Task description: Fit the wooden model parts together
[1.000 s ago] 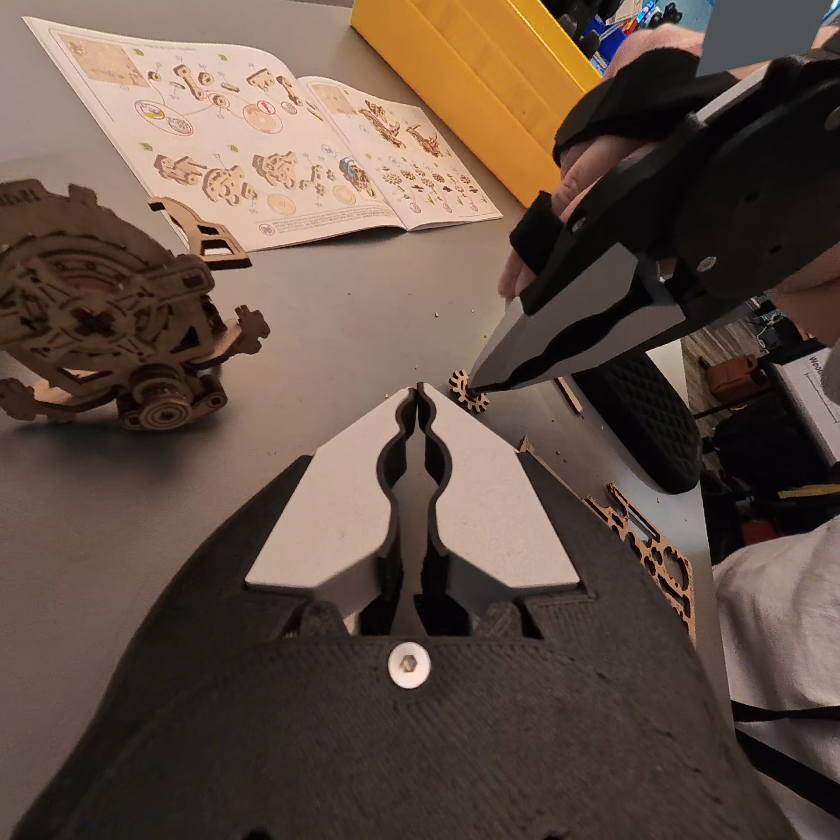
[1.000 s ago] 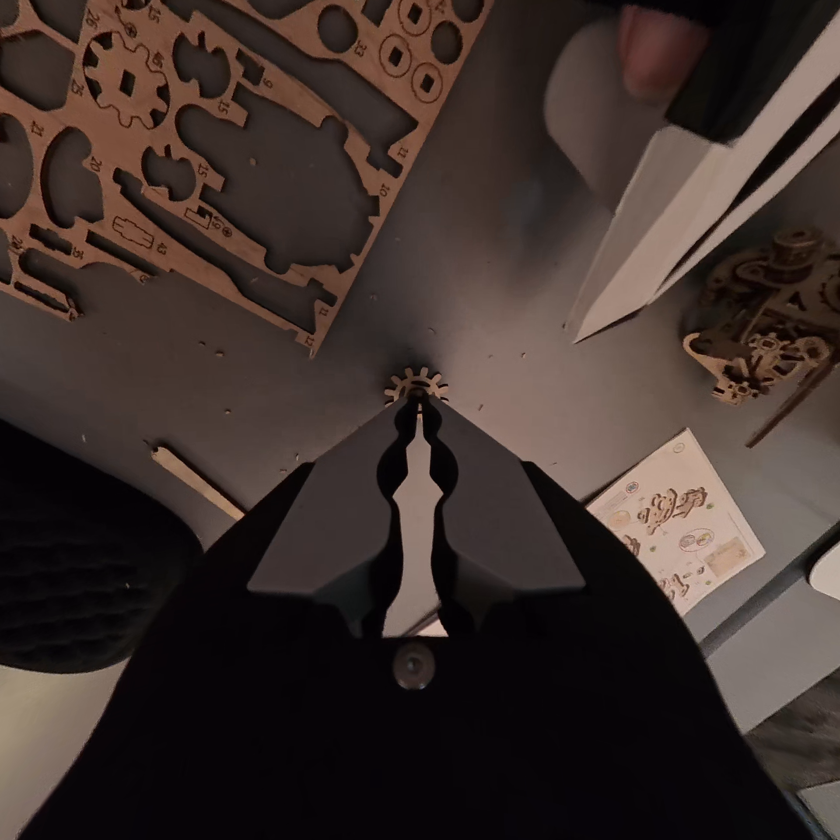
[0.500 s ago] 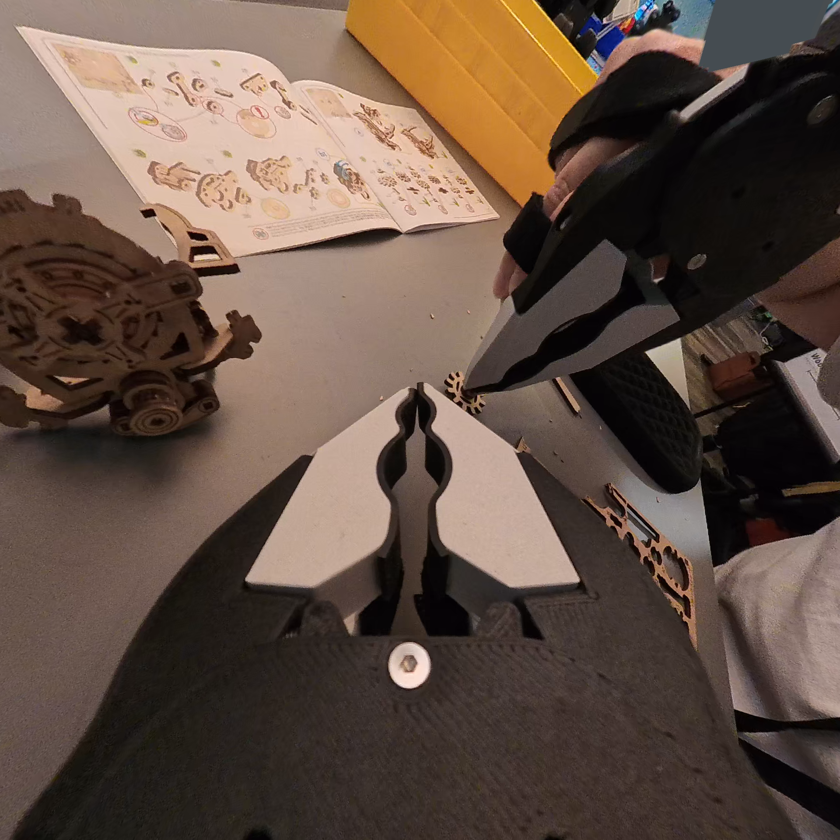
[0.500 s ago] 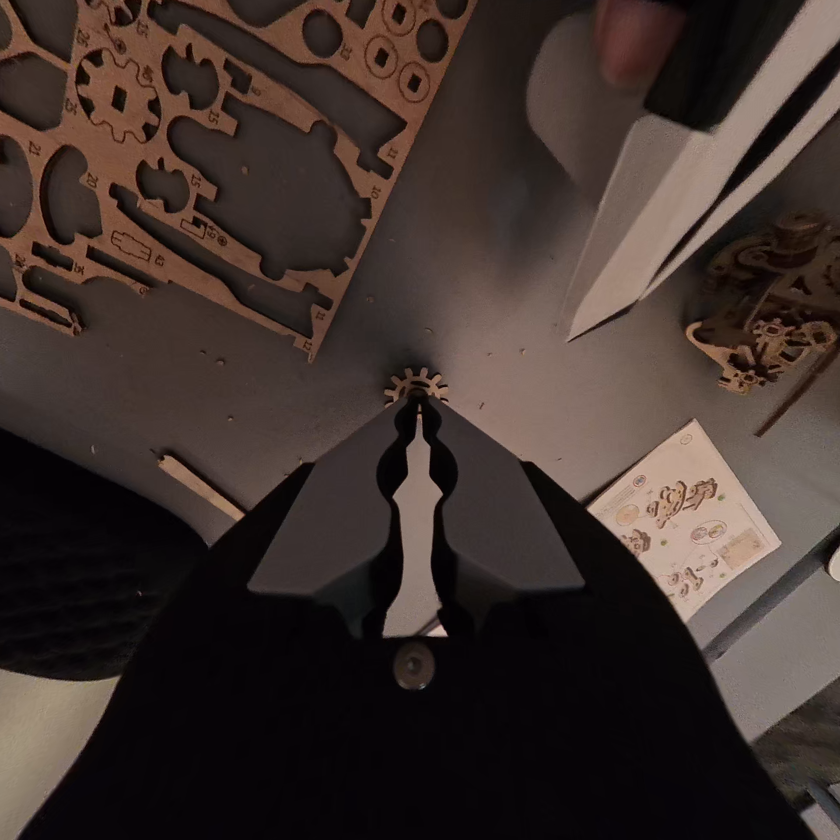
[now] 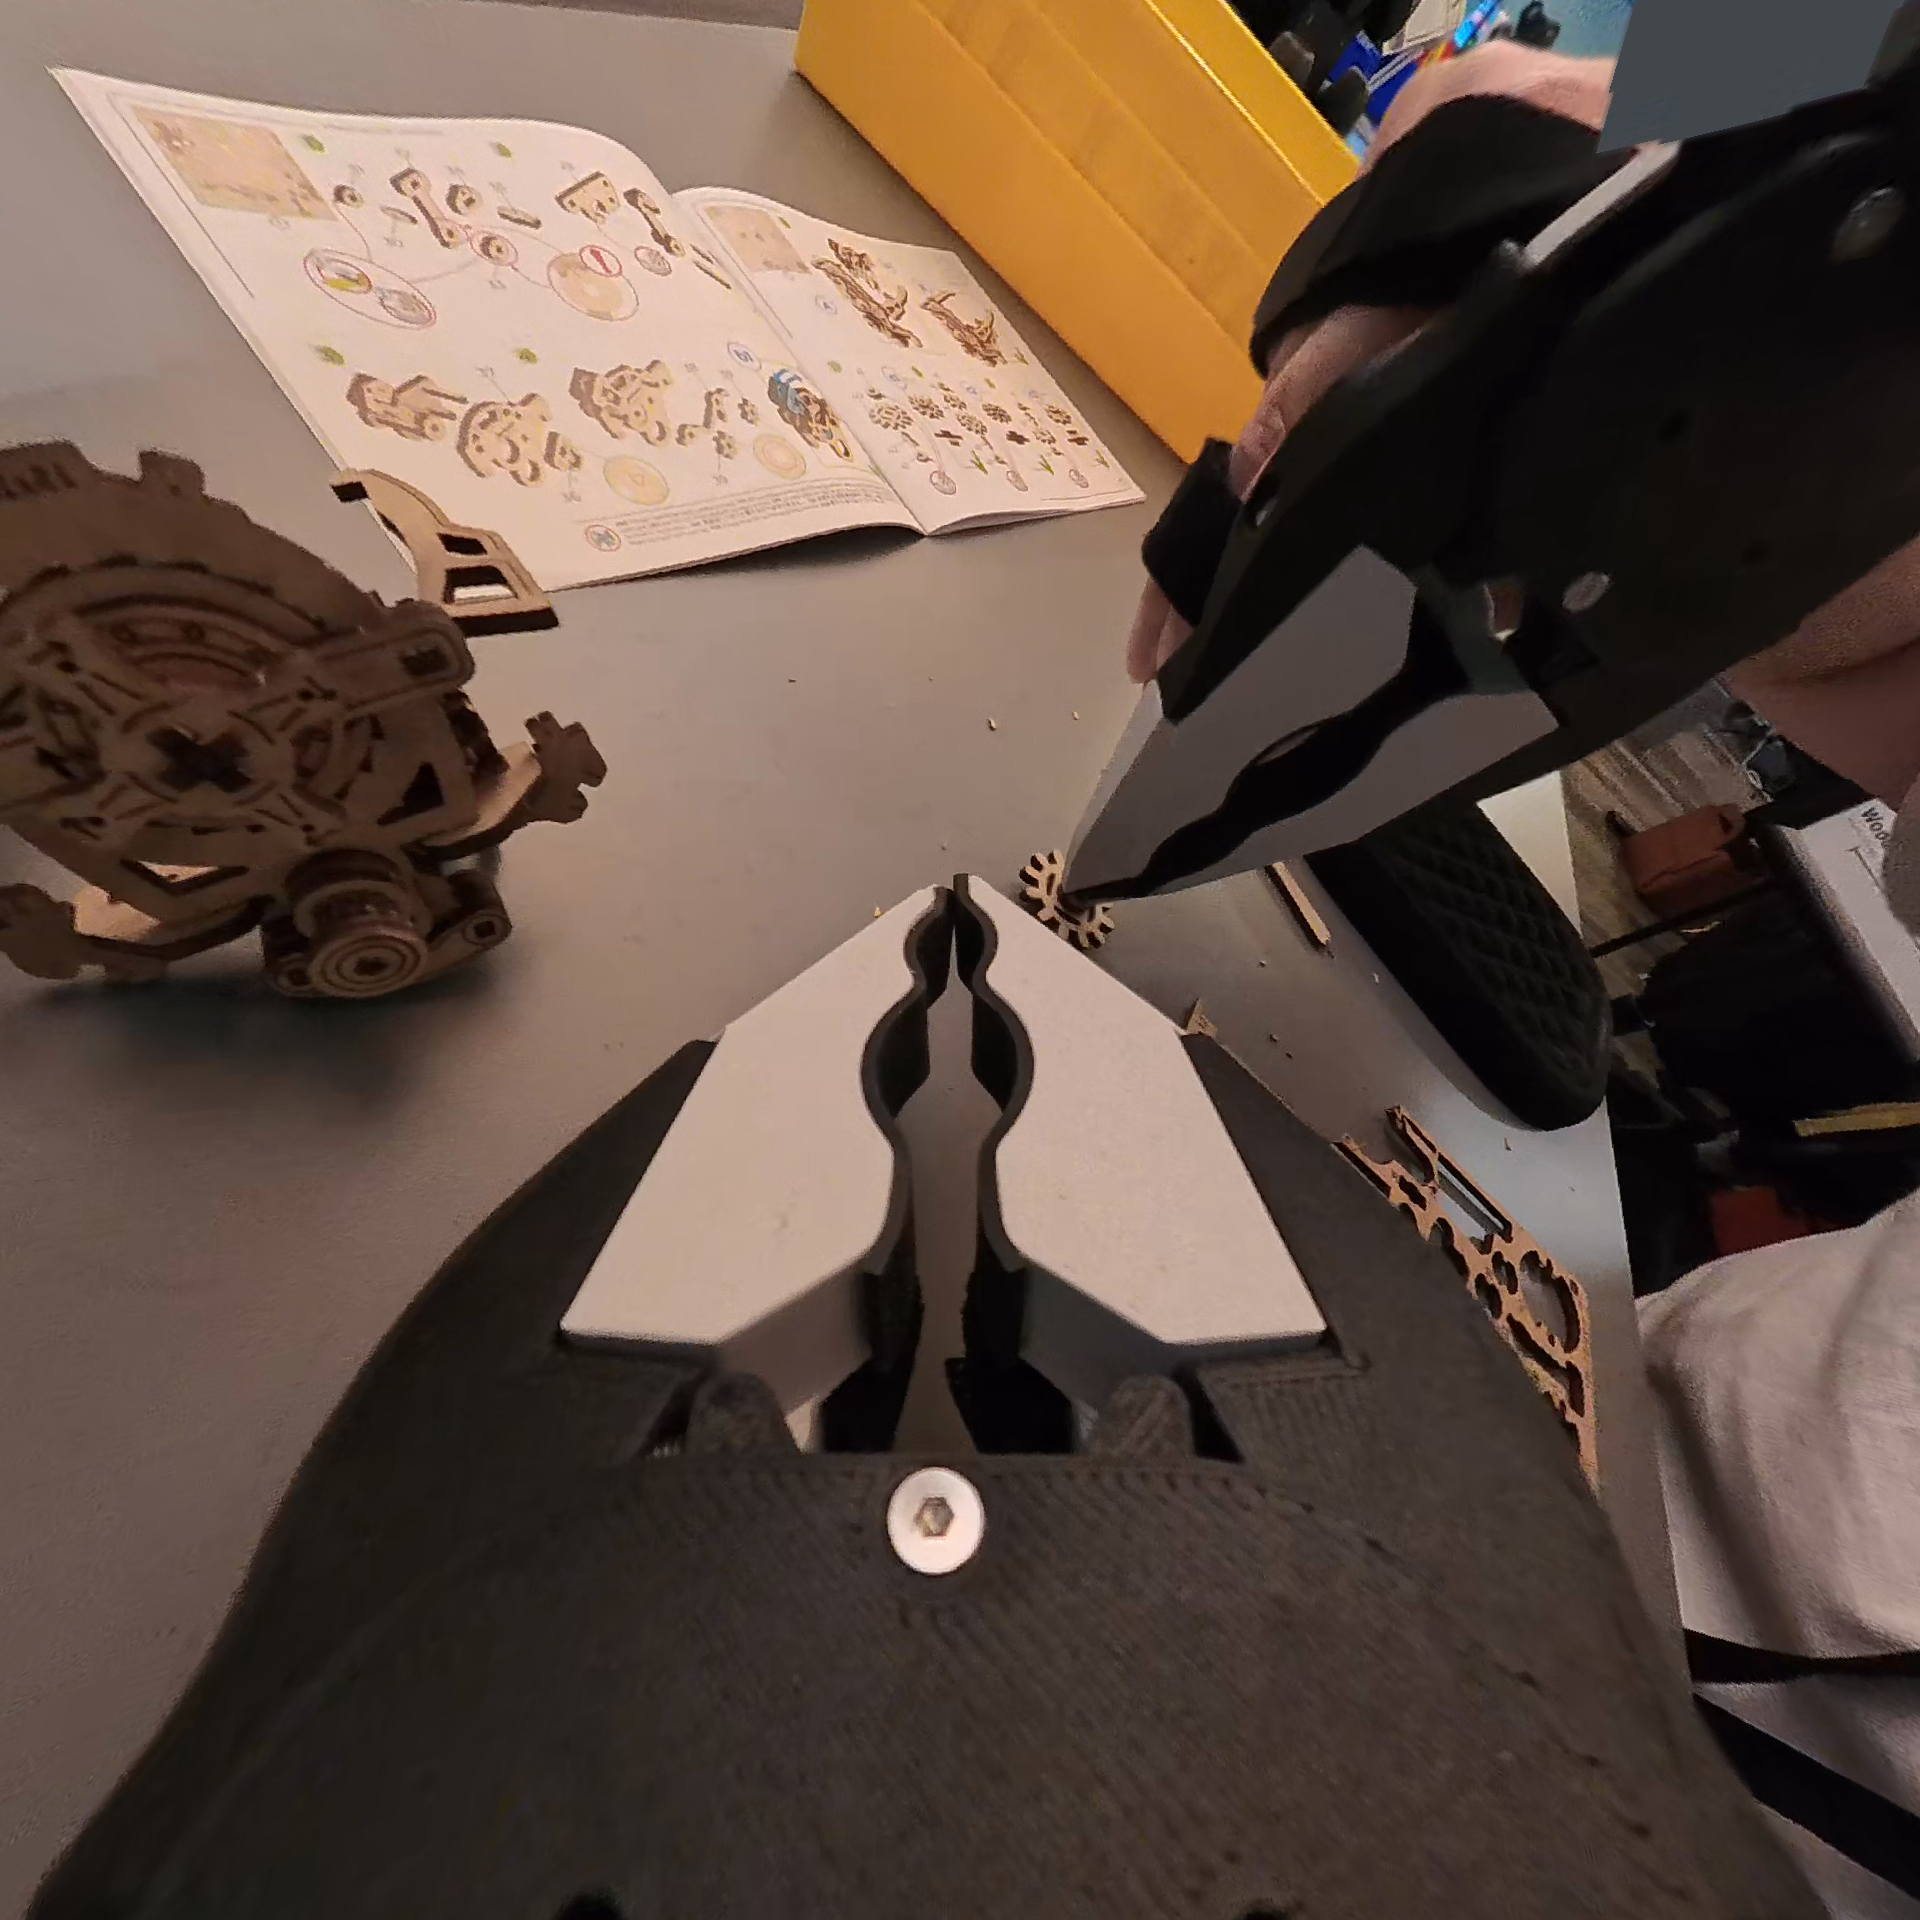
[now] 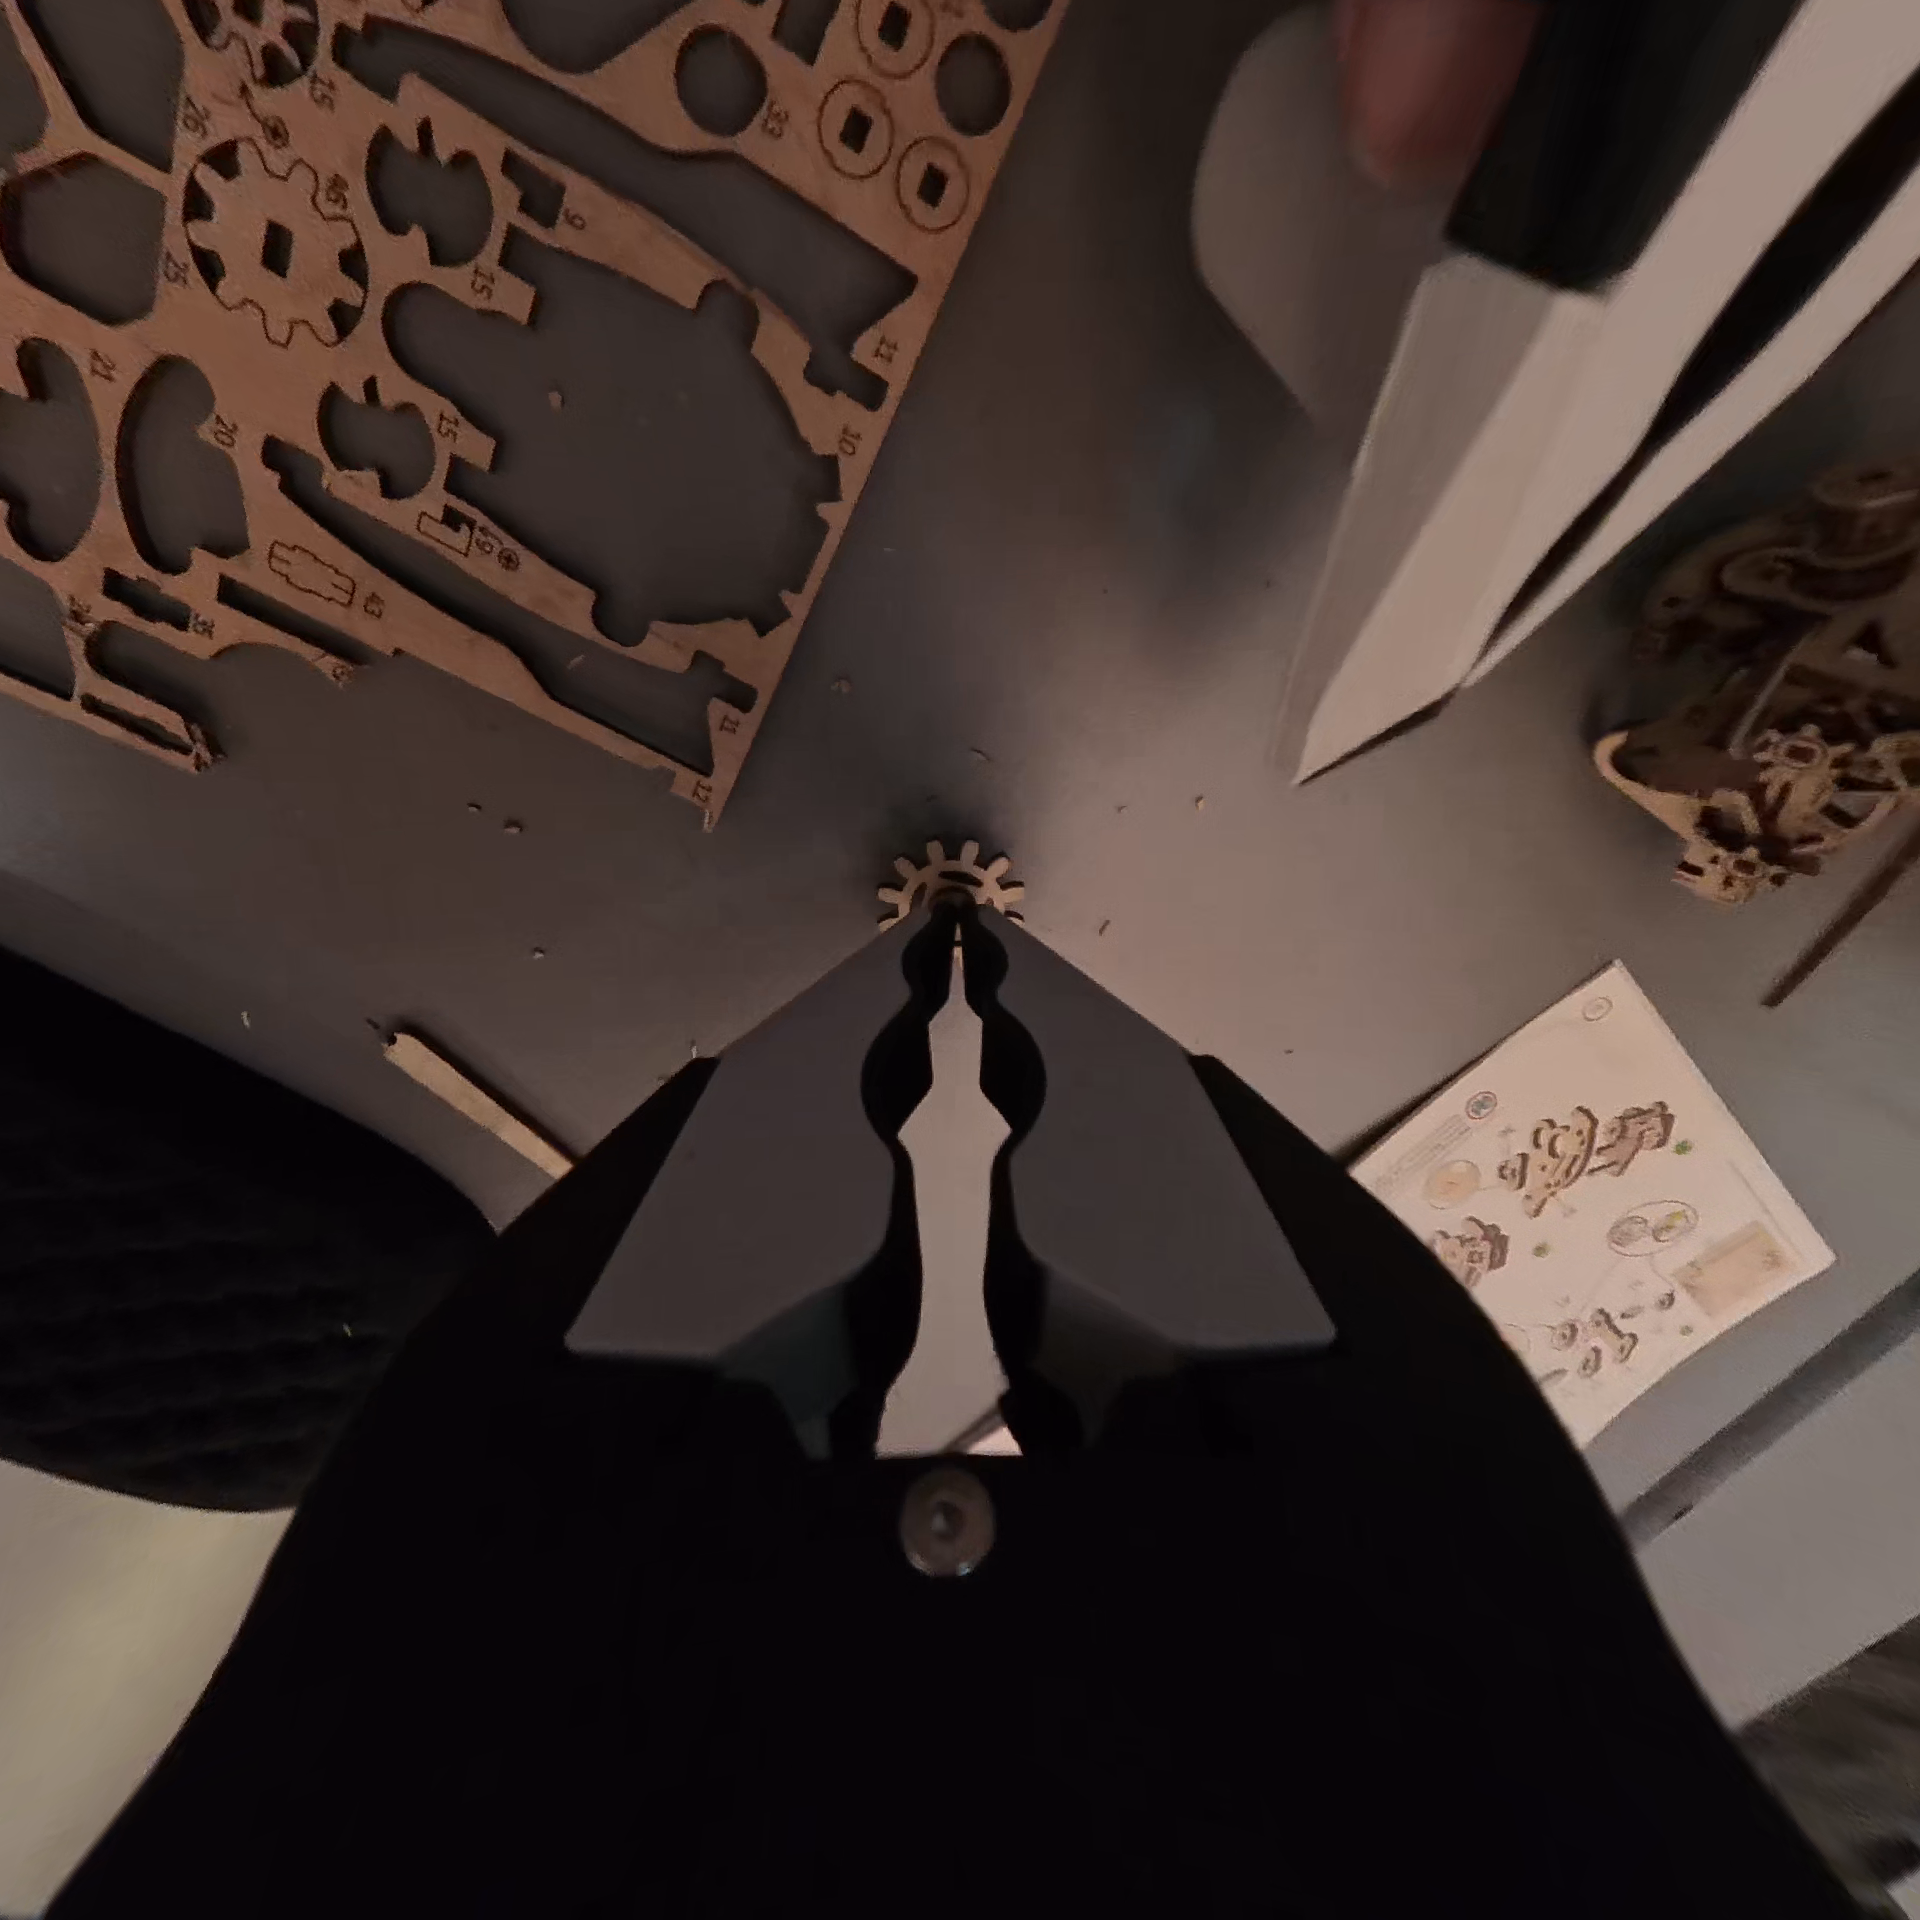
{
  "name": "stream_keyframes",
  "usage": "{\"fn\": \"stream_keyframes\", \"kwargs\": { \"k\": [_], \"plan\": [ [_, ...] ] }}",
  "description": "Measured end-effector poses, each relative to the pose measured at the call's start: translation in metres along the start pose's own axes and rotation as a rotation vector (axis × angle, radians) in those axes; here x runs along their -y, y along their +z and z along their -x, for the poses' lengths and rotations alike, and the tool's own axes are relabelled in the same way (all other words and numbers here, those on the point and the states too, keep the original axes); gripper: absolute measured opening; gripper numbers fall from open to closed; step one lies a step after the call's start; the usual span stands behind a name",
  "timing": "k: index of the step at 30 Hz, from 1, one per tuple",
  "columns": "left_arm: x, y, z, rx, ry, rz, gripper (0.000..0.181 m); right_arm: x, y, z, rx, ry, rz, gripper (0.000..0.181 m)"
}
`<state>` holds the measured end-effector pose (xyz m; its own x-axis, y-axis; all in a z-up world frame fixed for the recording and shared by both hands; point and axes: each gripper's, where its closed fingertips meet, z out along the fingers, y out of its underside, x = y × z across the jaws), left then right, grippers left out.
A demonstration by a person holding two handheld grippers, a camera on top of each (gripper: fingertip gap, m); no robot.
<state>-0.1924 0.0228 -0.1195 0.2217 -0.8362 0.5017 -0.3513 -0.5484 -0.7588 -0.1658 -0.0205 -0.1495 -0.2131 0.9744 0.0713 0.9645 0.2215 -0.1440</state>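
While the left claw (image 5: 953, 891) hovers closed, the right claw (image 6: 957, 928) pinches a gear (image 6: 951, 883).

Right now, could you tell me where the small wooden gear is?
The small wooden gear lies on the grey table at the right gripper tips, between the punched-out wooden sheet and the assembled wooden model.
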Motion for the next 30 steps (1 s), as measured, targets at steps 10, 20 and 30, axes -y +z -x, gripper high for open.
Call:
{"fn": "stream_keyframes", "kwargs": {
  "k": [10,20,30],
  "plan": [
    [0.0,0.0,0.001,-0.004,-0.01,-0.003,0.0,-0.002,-0.002,-0.004,-0.092,0.024,-0.025,0.0],
    [0.002,-0.002,0.0,0.004,0.008,-0.01,0.0,0.004,-0.031,0.0,-0.158,-0.065,-0.092,0.0],
    [-0.001,-0.001,0.004,0.025,0.026,0.005,0.0,-0.002,-0.009,-0.001,-0.024,-0.427,0.053,0.008]
  ]
}}
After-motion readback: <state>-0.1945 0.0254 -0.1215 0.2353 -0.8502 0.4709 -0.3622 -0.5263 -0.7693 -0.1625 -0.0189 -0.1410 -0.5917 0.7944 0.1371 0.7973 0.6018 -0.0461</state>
